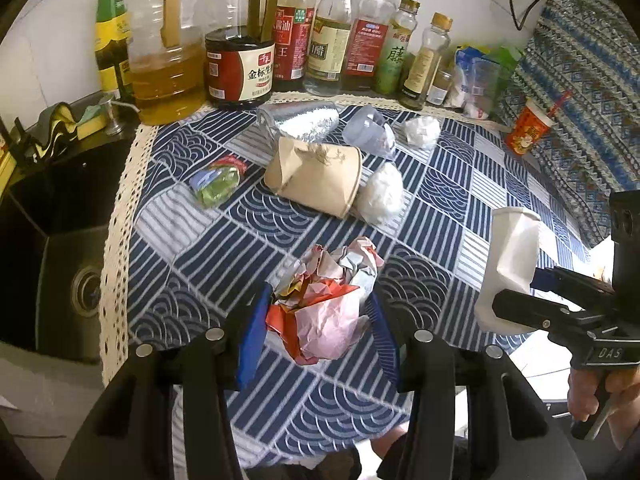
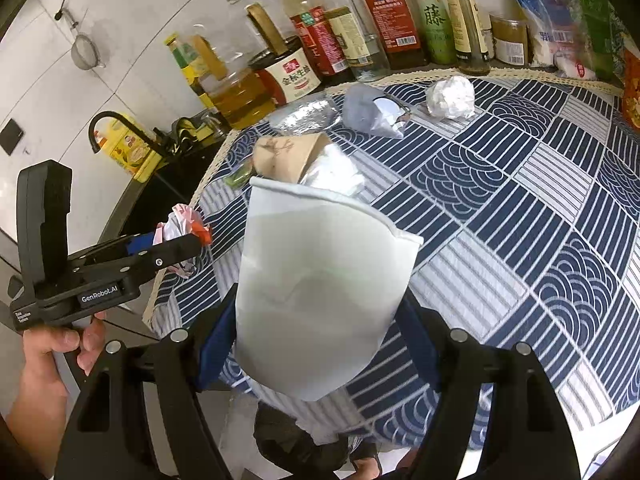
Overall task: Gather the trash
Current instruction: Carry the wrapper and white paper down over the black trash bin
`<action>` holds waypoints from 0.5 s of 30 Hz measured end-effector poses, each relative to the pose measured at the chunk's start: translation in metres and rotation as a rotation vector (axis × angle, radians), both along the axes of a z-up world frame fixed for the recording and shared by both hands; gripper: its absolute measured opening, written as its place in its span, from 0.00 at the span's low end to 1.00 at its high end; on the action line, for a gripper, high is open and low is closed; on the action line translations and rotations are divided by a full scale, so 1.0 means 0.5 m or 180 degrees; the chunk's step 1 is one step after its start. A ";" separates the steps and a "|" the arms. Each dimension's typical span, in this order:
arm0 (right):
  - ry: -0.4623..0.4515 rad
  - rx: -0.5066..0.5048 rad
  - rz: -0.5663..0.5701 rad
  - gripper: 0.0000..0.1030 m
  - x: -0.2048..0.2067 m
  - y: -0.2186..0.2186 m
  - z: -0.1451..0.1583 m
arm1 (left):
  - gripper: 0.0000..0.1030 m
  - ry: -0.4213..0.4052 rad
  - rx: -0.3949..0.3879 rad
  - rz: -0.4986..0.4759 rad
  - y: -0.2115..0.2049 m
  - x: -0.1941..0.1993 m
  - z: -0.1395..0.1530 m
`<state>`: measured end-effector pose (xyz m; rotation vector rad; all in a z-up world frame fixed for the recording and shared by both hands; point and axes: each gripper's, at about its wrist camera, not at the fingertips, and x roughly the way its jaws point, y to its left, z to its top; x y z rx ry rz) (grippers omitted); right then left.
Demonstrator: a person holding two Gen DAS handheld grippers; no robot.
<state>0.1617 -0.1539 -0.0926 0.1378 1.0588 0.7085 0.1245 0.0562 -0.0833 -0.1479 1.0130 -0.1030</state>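
My left gripper (image 1: 316, 320) is shut on a crumpled wad of pink, red and white paper (image 1: 324, 300), held above the blue patterned tablecloth (image 1: 460, 208). My right gripper (image 2: 320, 344) is shut on a squashed white paper cup (image 2: 320, 292), also lifted off the table; this white cup (image 1: 508, 268) shows at the right of the left wrist view. Still lying on the cloth are a brown paper cup (image 1: 316, 180) on its side, a white plastic wad (image 1: 380, 196), a green wrapper (image 1: 216, 180), a foil piece (image 1: 300, 120), a grey mask (image 1: 368, 130) and a white paper ball (image 1: 420, 130).
Several oil and sauce bottles (image 1: 240, 68) line the back wall. A dark sink (image 1: 60, 220) with a sponge lies left of the table. A red drink cup (image 1: 528, 128) stands at the far right. A person's hand (image 2: 52, 356) grips the left tool's handle.
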 end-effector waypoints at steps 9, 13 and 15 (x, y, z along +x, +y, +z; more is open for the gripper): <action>-0.0051 -0.0024 0.0070 0.72 -0.086 0.014 0.011 | 0.45 -0.0066 -0.0084 0.0022 0.005 -0.096 0.008; -0.0067 -0.0031 0.0109 0.72 -0.122 0.023 0.014 | 0.45 -0.0091 -0.0115 0.0046 0.012 -0.135 0.009; -0.0079 -0.0041 0.0125 0.72 -0.136 0.029 0.015 | 0.45 -0.0104 -0.0129 0.0060 0.016 -0.154 0.010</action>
